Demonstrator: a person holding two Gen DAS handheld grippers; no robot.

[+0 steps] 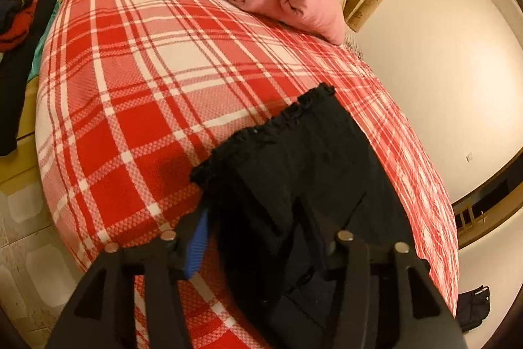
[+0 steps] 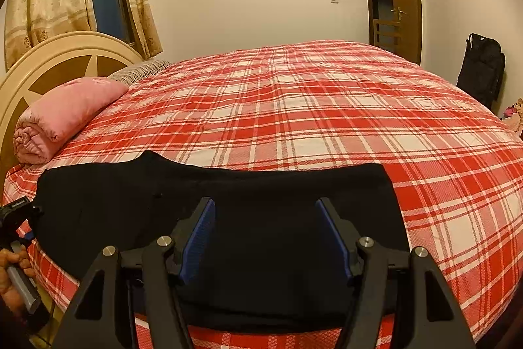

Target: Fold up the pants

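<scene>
Two grippers work the black pants [image 2: 202, 205], spread flat along the plaid bed's [image 2: 294, 107] near edge for folding. Our right gripper [image 2: 266, 237] hovers spread and empty above them; our left gripper [image 1: 258, 237] straddles cloth, though whether it grips we cannot tell.

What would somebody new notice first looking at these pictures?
The red and white plaid bedspread fills both views. Black pants lie flat along its near edge, under both grippers. A rolled pink quilt rests by the cream headboard.
</scene>
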